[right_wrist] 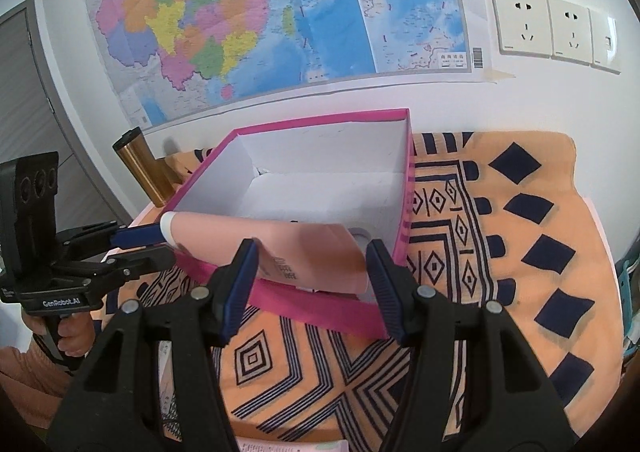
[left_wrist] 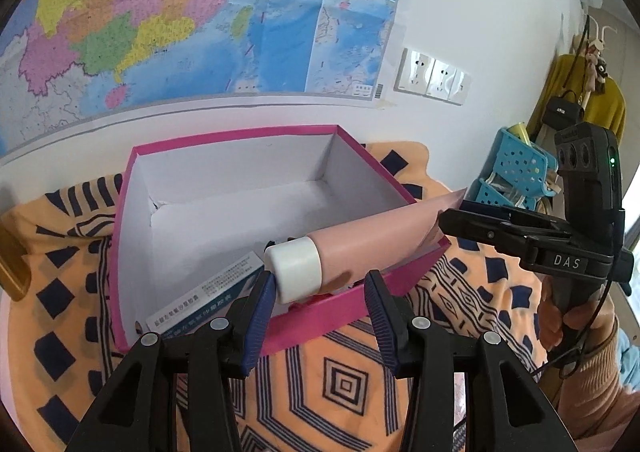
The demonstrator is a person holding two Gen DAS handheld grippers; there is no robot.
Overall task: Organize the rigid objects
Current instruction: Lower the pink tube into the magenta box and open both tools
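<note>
A pink tube with a white cap (left_wrist: 360, 248) lies across the front right corner of an open magenta box (left_wrist: 224, 139), cap end inside. My left gripper (left_wrist: 322, 292) is open, its blue fingertips (left_wrist: 262, 300) either side of the cap. My right gripper (right_wrist: 310, 264) is open around the tube's flat crimped end (right_wrist: 312, 256); whether its pads touch the tube is unclear. A white and blue carton (left_wrist: 208, 296) lies inside the box at the front left. In the right wrist view the box (right_wrist: 404, 187) sits ahead, and the left gripper (right_wrist: 140, 240) is at its left corner.
The box stands on an orange cloth with dark blue patterns (right_wrist: 500, 252). A gold cylinder (right_wrist: 144, 167) stands at the box's left. Blue perforated baskets (left_wrist: 516, 171) stand at the right. A map and wall sockets (right_wrist: 548, 27) are on the wall behind.
</note>
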